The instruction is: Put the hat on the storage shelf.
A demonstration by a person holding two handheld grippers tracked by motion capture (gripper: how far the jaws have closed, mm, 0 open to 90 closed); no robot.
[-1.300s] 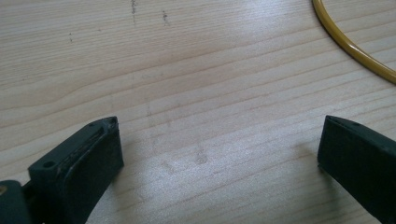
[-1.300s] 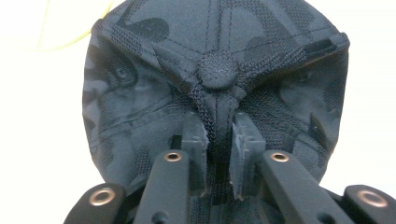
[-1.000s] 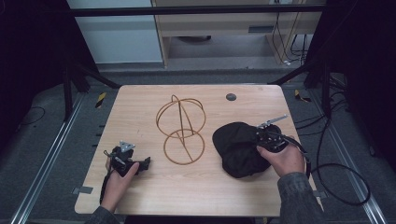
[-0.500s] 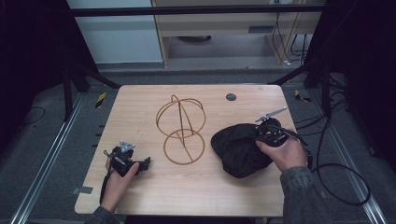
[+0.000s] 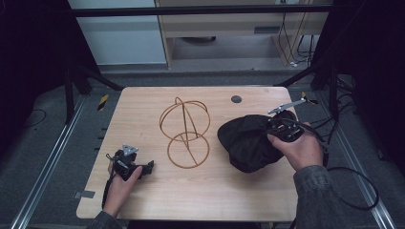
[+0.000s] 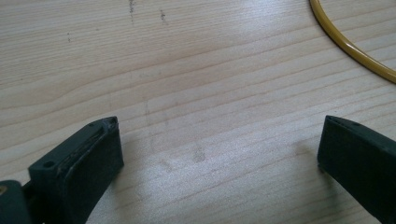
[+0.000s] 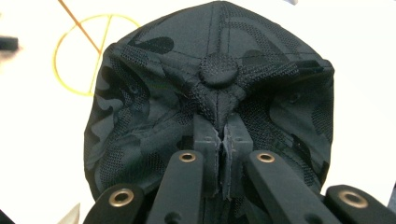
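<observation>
On table: right claw (image 7: 223,140) pinching black camo cap (image 7: 154,107); left claw (image 6: 219,154) wide; no legible writing.

Lab recording bay: wooden surface (image 5: 143,200) on grey carpeted floor (image 5: 43,157), black frame struts (image 5: 71,90) at 10 o'clock, trailing cables (image 5: 353,191) at 4 o'clock, pale cabinet (image 5: 119,38) at 12 o'clock.

No text, label, brand, number or sign can be read anywhere in these views: the black cap (image 7: 210,107) shows a tone-on-tone camouflage pattern and a fabric button but no lettering, the wooden table (image 5: 143,102) bears bare grain, and the yellow-and-black striped marks on the floor carry no writing
</observation>
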